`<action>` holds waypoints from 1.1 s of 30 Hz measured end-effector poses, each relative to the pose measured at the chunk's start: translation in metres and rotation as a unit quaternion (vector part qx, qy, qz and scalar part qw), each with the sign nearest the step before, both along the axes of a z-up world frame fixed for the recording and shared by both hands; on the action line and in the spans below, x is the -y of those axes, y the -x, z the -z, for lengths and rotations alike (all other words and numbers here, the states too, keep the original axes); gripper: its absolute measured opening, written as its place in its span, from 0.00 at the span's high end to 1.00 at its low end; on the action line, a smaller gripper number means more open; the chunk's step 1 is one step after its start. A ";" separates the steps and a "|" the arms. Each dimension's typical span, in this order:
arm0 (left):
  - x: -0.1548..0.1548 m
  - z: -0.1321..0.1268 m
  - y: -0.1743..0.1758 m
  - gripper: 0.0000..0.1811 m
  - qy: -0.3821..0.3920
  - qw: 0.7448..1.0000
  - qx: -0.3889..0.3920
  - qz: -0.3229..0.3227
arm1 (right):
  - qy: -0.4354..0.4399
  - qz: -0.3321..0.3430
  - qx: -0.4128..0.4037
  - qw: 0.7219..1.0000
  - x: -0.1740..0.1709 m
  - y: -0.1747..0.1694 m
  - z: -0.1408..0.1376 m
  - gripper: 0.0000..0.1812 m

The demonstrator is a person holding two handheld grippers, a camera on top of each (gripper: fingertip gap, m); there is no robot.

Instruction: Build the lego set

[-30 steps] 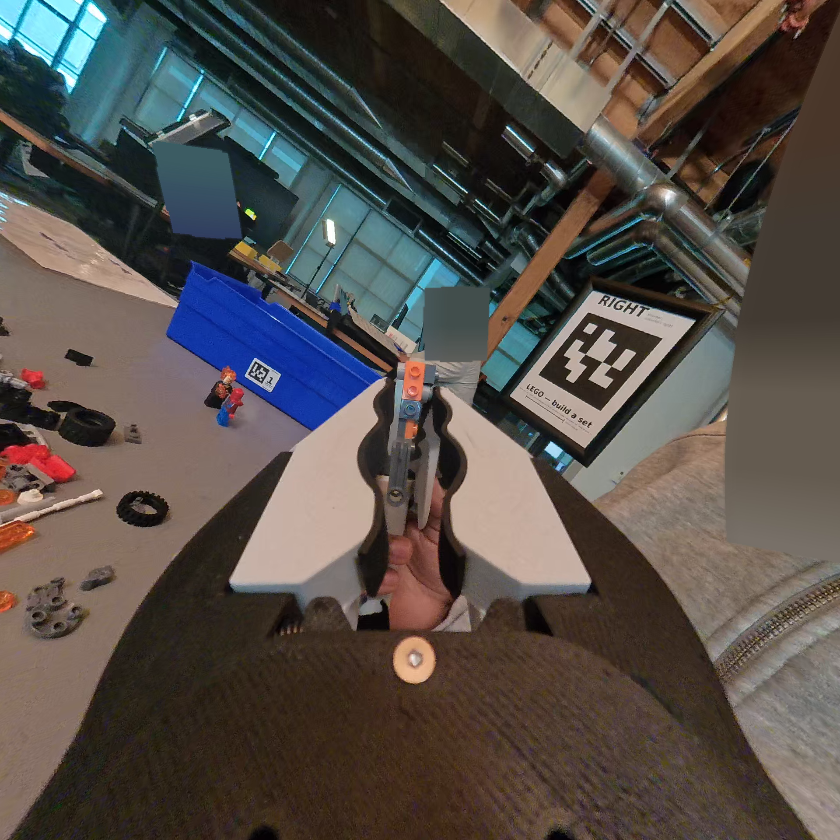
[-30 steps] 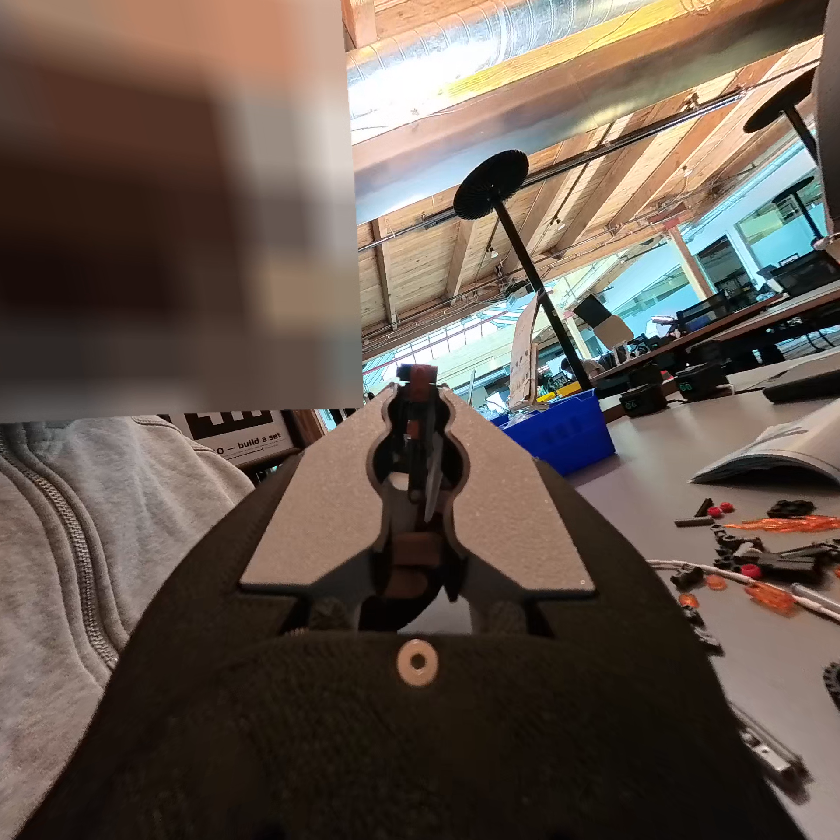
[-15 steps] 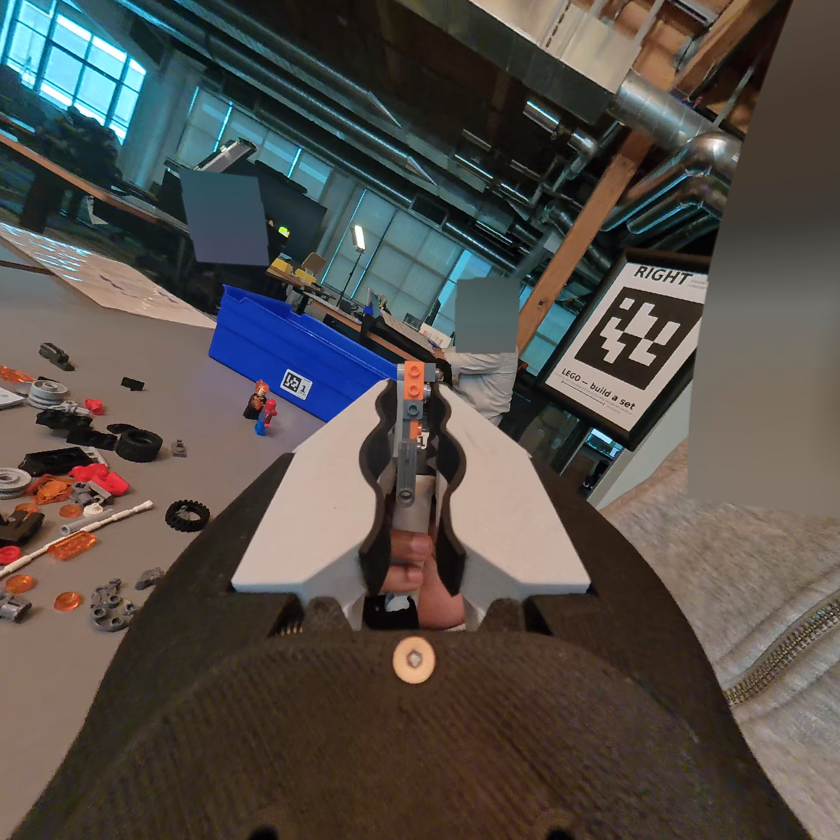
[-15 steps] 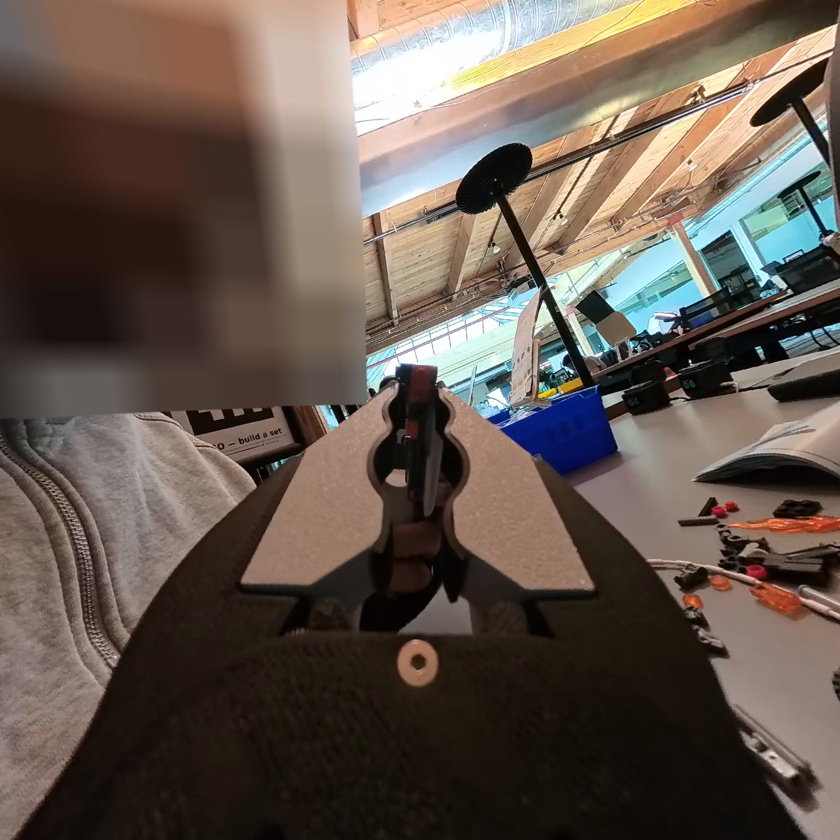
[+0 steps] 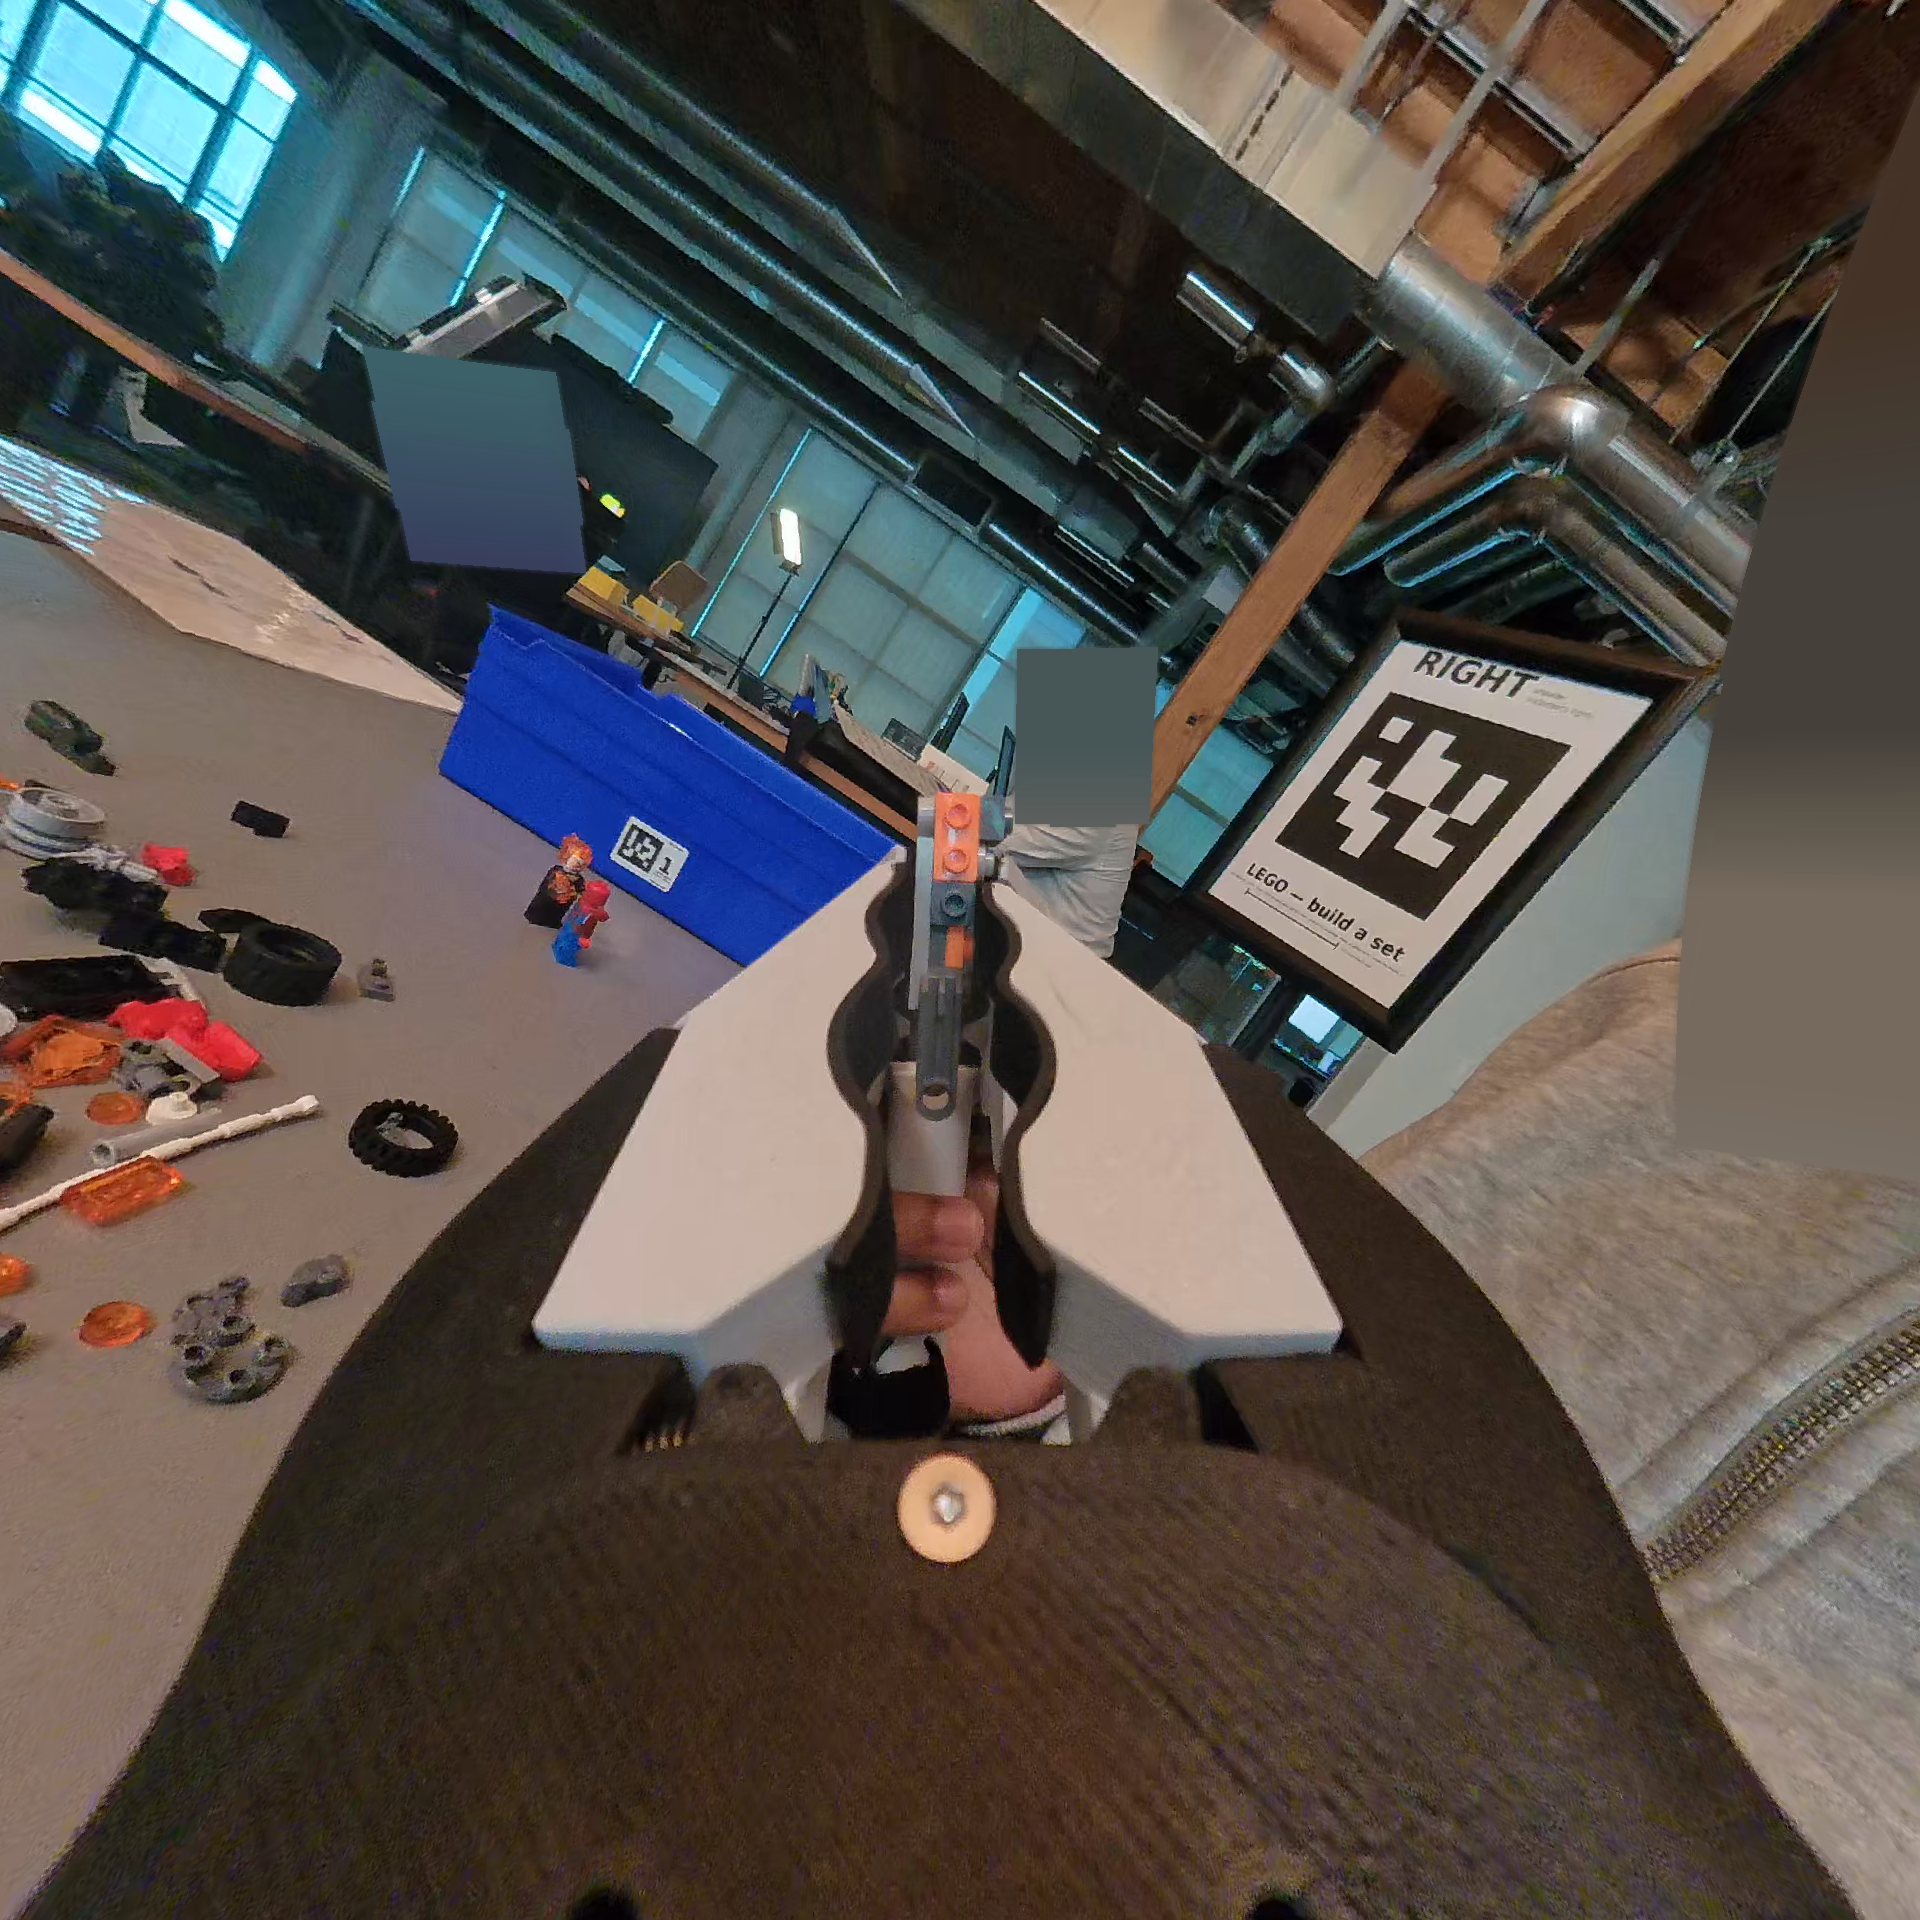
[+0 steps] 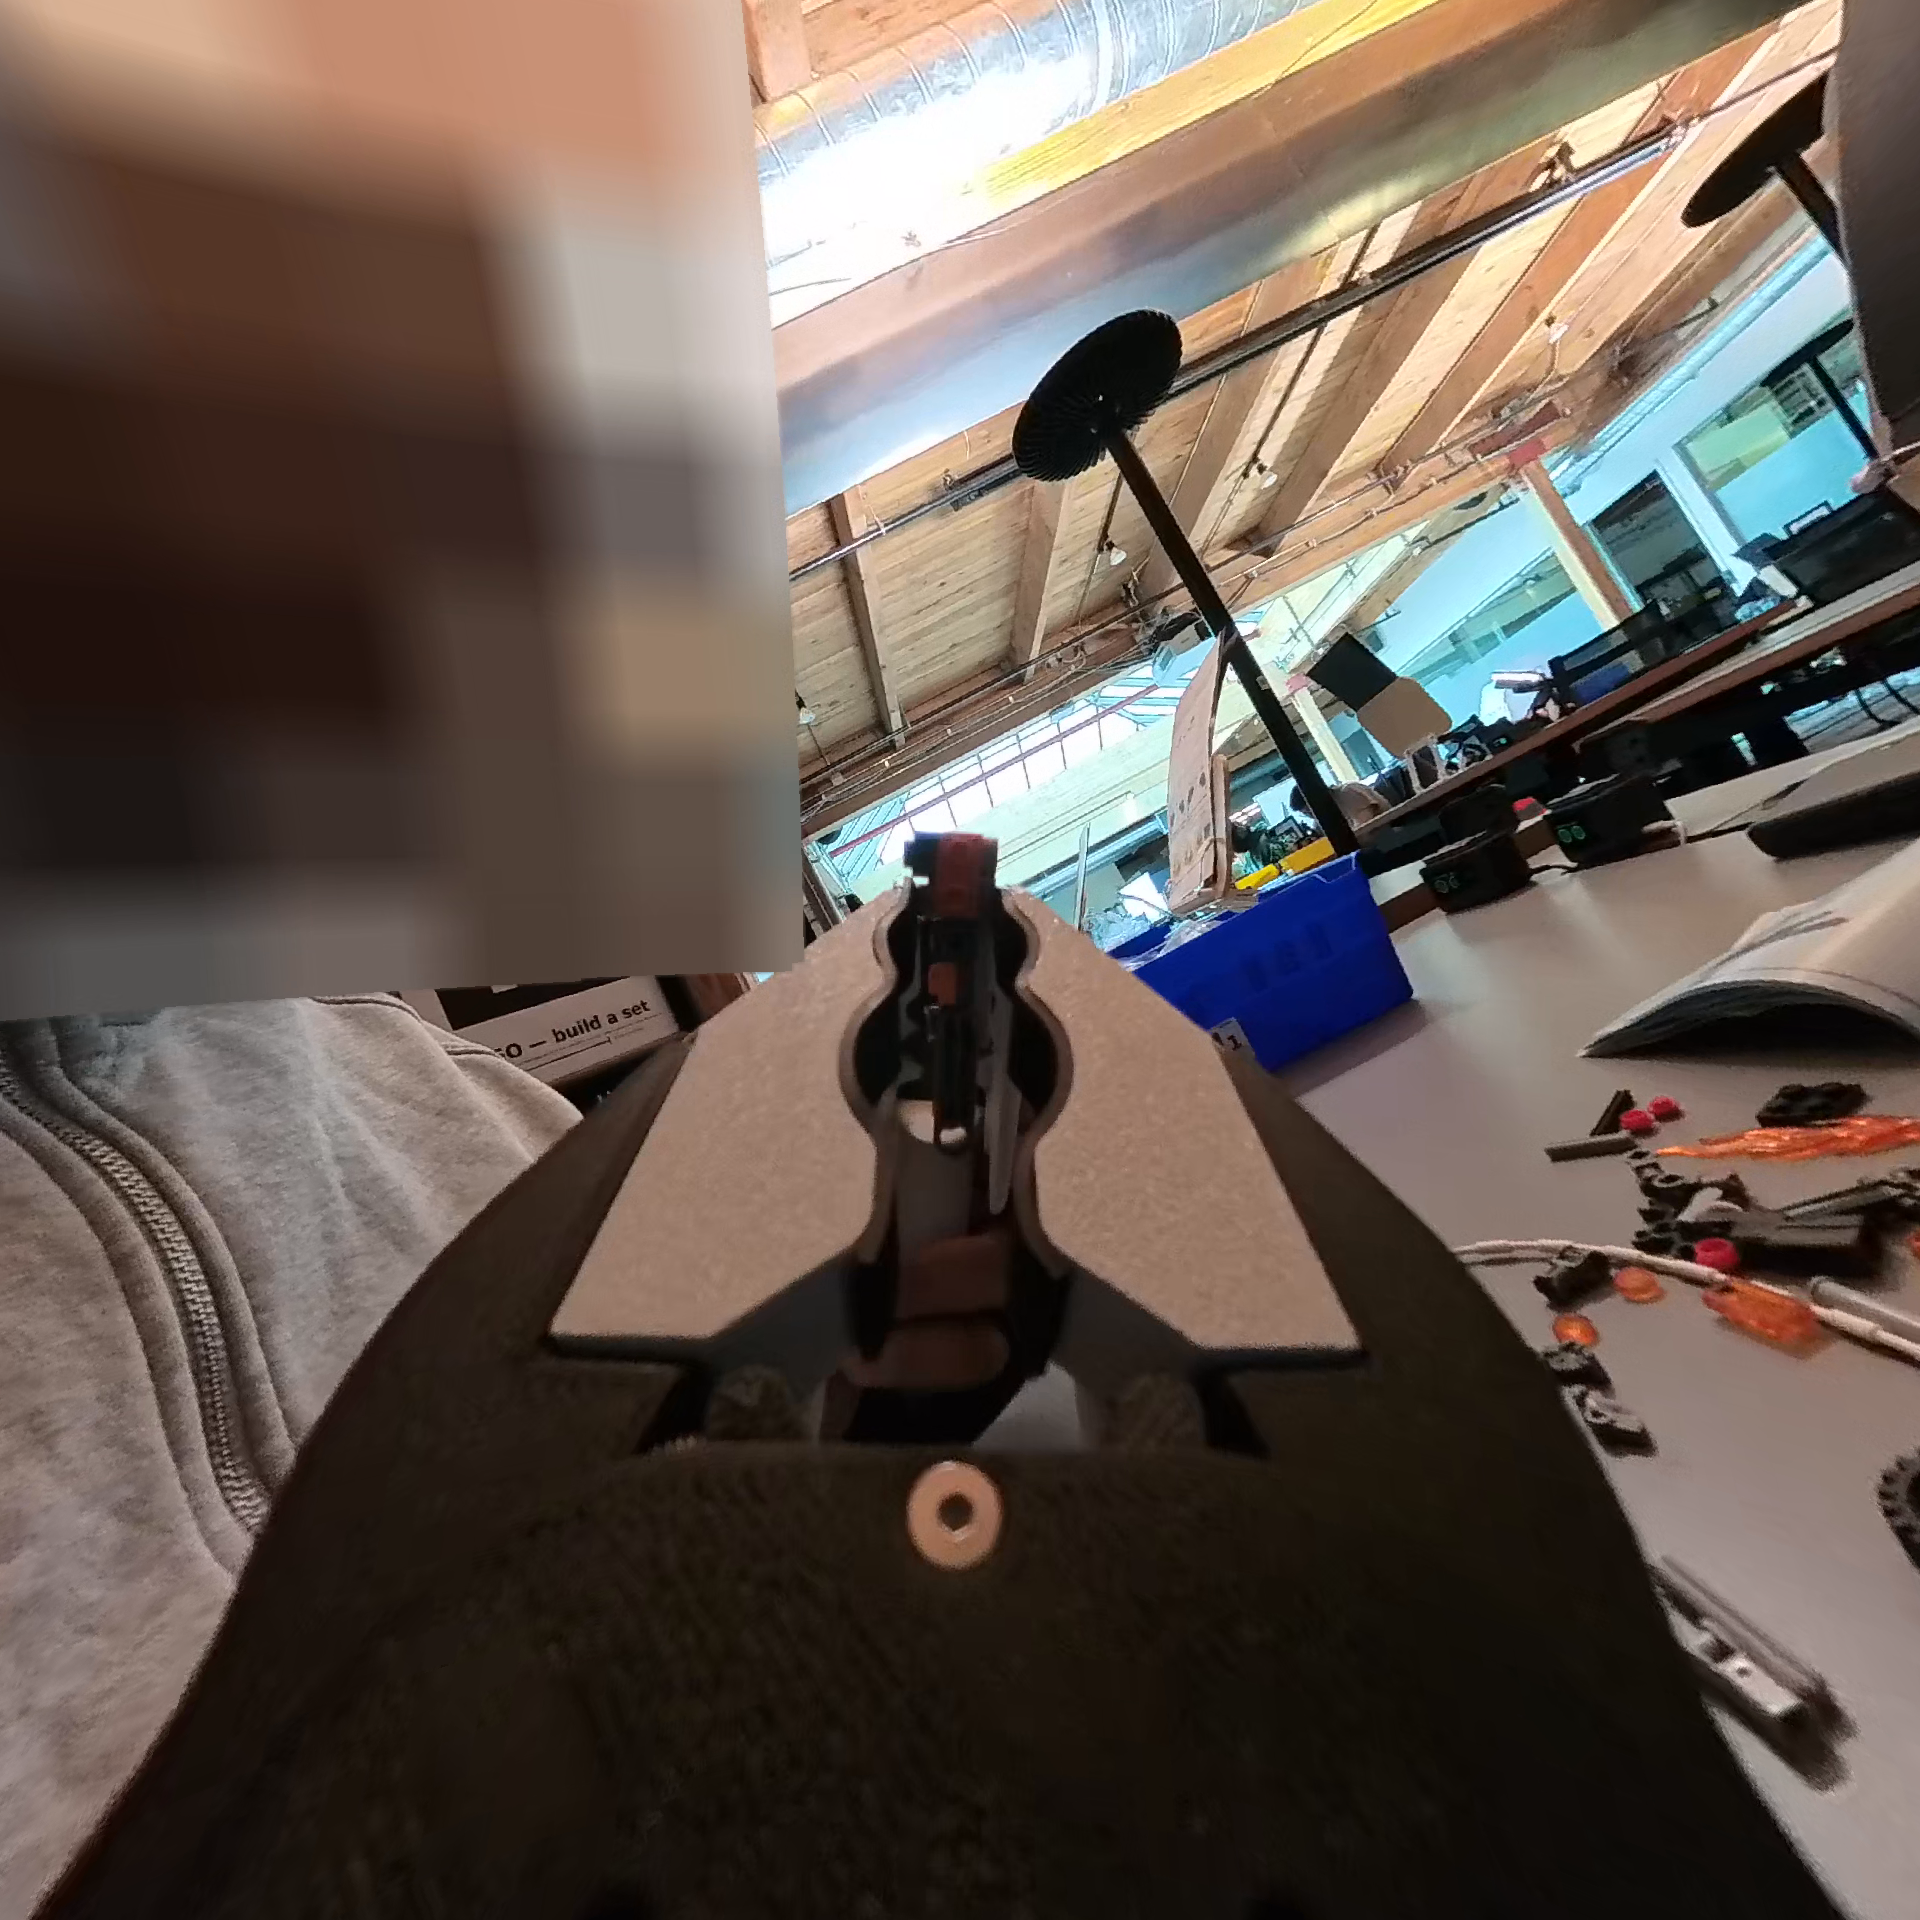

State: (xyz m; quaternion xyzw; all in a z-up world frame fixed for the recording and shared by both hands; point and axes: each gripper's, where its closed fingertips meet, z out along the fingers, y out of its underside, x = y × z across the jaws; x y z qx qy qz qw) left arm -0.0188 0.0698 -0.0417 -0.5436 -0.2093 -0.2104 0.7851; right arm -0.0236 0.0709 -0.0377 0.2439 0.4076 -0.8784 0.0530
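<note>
My left gripper (image 5: pixel 951 883) is shut on a thin grey and orange lego assembly (image 5: pixel 956 847) that sticks out past the fingertips. It is held up in the air, off the table. My right gripper (image 6: pixel 951 914) is shut on a dark lego piece with a red top (image 6: pixel 958 873), also held up in the air. In both views a hand and a pale cylinder show through the gap behind the fingers. I cannot tell whether the two held pieces touch each other.
In the left wrist view, loose lego parts (image 5: pixel 156 1039), two tyres (image 5: pixel 281 961), two minifigures (image 5: pixel 571 899) and a blue bin (image 5: pixel 644 790) are on the grey table. In the right wrist view, an open booklet (image 6: pixel 1787 966) and more parts (image 6: pixel 1714 1226) lie to the right. A person's grey hoodie (image 6: pixel 208 1247) is close. Left and right tips are no more than a few centimetres apart.
Both grippers stay shut on their pieces. The left gripper has swung and tilted a little, so the table parts shift in its view. The right gripper has barely moved.
</note>
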 end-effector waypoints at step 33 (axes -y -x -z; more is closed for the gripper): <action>0.027 0.047 0.048 0.74 0.074 0.994 0.076 -0.040 | -0.440 -0.092 0.124 0.885 -0.018 0.023 0.100 0.77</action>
